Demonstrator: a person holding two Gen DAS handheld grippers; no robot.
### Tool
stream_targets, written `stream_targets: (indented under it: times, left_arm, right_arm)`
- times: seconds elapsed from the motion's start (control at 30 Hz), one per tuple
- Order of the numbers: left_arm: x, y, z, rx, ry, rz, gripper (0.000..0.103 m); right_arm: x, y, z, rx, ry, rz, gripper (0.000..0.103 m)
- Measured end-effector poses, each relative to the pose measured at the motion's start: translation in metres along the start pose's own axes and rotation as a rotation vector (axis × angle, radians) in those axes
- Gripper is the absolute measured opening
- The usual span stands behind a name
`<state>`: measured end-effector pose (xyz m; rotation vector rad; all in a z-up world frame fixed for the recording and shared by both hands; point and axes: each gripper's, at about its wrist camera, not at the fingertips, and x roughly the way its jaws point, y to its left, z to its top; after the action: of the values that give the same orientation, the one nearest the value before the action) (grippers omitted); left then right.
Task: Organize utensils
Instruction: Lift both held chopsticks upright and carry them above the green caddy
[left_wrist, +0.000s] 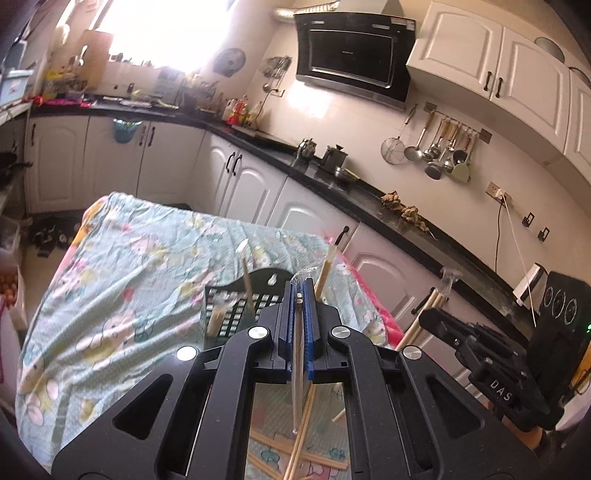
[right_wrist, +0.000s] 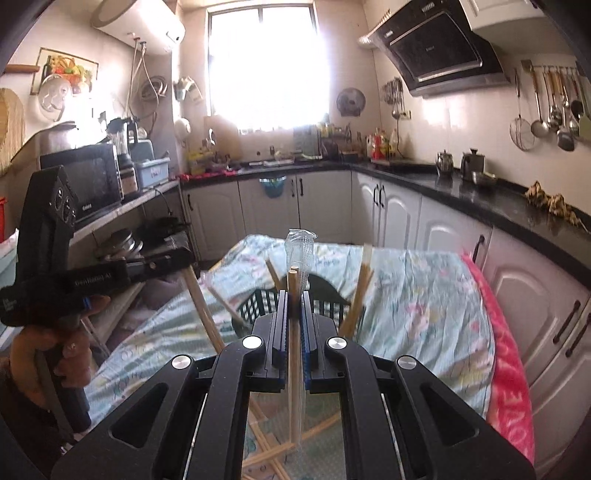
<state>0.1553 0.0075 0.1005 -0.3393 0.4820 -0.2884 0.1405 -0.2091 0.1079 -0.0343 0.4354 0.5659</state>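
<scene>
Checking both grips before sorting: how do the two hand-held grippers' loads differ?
The left hand-held gripper pinches what looks like one wrapped chopstick; the right hand-held gripper pinches a wrapped pair, both wooden tips showing. The left one's plastic barely clears the fingers; the right one's stands tall. Both are shut, above the dark basket.

Pale wooden chopsticks (right_wrist: 294, 332); black basket (right_wrist: 258, 306); mint cartoon-print cloth (left_wrist: 129, 266); black tongs (left_wrist: 300, 295) with blue pads (left_wrist: 308, 332).

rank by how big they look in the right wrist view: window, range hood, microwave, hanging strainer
1. window
2. range hood
3. microwave, nearly as big as the hood, so those two are unsure
4. strainer, clearly smallest

This is apparent size only; fisheye distortion and differing distances skew it.
</scene>
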Motion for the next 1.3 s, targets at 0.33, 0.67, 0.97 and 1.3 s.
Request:
stream_targets:
  times: [0.33,0.67,0.97,1.3]
  left_arm:
    - [0.003,-0.017,0.03,0.047,-0.048,-0.005,0.002]
    - [0.007,-0.029,0.063,0.085,-0.102,-0.002,0.002]
    - [0.016,-0.031,0.075,0.128,-0.136,0.042,0.002]
    - [0.04,-0.023,0.071,0.15,-0.146,0.11,0.002]
  right_arm:
    - [-0.003,0.009,0.044,-0.05,-0.094,0.015,0.006]
    - [0.002,0.006,0.085,-0.09,-0.178,0.011,0.006]
    - [0.013,-0.009,0.1,-0.08,-0.235,0.026,0.006]
    - [0.048,-0.025,0.087,-0.078,-0.237,-0.007,0.006]
